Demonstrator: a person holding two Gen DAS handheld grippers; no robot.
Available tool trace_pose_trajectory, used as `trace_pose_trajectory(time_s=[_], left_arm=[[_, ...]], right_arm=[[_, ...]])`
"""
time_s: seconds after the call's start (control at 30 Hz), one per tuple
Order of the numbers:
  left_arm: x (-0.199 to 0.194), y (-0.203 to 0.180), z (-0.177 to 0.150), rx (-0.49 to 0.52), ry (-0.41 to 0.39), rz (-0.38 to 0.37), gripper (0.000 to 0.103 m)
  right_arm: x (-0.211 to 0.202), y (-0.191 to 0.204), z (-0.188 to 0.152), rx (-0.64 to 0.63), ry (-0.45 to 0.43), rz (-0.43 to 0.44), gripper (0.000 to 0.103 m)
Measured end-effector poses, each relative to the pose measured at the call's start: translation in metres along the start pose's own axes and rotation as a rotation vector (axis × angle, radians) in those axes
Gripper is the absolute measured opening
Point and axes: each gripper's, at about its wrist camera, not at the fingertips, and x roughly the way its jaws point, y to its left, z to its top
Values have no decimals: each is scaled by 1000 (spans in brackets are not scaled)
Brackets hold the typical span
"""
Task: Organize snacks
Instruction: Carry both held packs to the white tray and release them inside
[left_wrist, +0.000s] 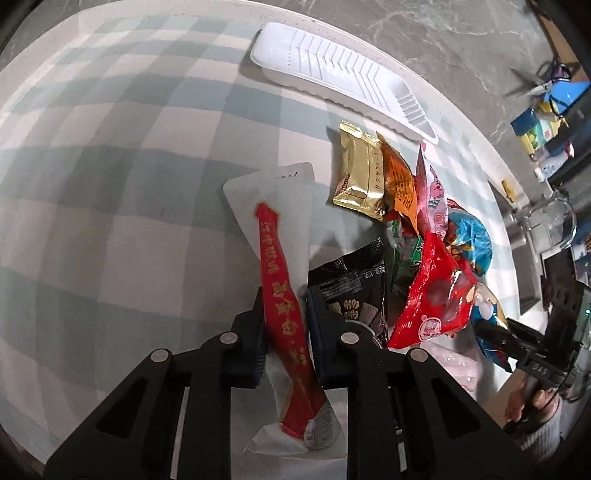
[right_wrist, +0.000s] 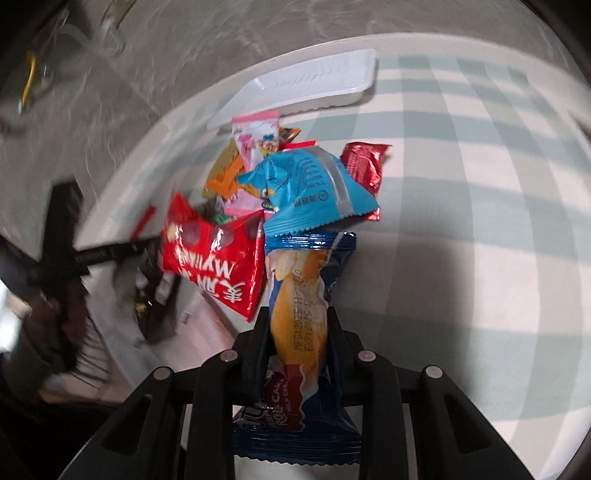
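tray (left_wrist: 343, 74) behind snack pile (left_wrist: 417, 229) — both on table (left_wrist: 110, 147)

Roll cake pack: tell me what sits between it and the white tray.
The snack pile does: the blue pack lies just beyond the roll cake pack in the right gripper, with pink and orange packs behind, before the tray.

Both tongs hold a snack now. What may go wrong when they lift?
The left tongs pinch only the middle of the long white pack, so it may swing or slip. The roll cake in the right tongs looks squeezed. Its top touches the blue bag, which may shift.
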Motion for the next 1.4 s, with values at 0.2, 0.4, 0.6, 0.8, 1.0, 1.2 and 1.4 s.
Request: trace_pose_trajectory(time_s=[0.2,0.4,0.6,0.8,1.0,1.2,1.4], left_arm=[[-4,1,-1,-17,-9,-44,18],[-20,3,-6,-21,-27,-83,18],[-34,13,-6,-45,-36,-116,18],[-51,17,2,-51,-51,-152,18],[-61,19,20,-61,-68,-188,18],[-66,15,47,-50,-80,-223,18],[-67,13,80,-31,-85,-233,18]], right_arm=[[-8,-17,0,129,-42,110,29],[-17,-25,-2,212,-79,188,29],[-28,-27,-6,268,-102,272,29],[-35,-25,-4,306,-120,357,29],[-37,-20,12,319,-142,390,29],[-38,-17,38,327,-163,409,29],[-37,-17,66,332,-173,407,29]])
